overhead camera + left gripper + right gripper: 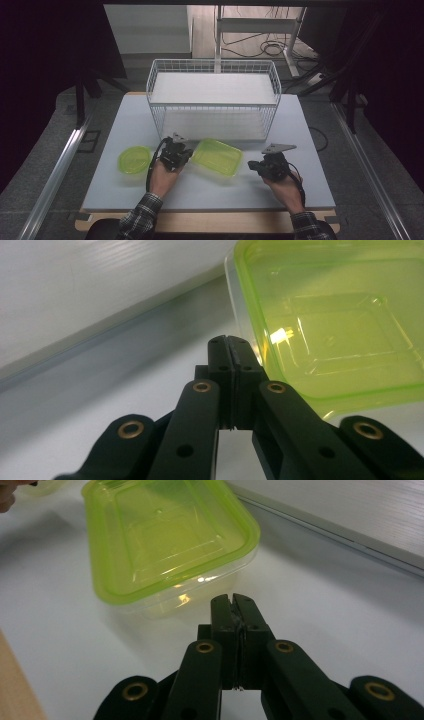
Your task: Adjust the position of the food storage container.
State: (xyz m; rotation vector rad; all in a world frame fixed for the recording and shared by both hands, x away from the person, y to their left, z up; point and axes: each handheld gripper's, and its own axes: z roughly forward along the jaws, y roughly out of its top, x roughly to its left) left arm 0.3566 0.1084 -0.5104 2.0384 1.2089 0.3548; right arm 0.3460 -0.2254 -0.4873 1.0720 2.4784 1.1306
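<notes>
Item 1, your left gripper: jaws pressed fully together, nothing between them. In the left gripper view its tips sit just beside the near corner of the rectangular container, at its clear rim; whether they touch it you cannot tell from here.

Item 2, your right gripper: jaws closed flat against each other, empty. In the right gripper view the tips stop short of the container's end wall, with a strip of bare table between.

Item 3, rectangular container: clear tub with a yellow-green lid, lid on. It lies on the table between your two grippers, turned at a slant, just in front of the wire basket.

Item 4, round container: yellow-green lid, flat on the table, to the left of your left hand, apart from it.

Item 5, wire basket: white, rectangular, standing at the far middle of the table with a pale board inside.

Item 6, table: pale grey-white top over a wooden edge on your side.
</notes>
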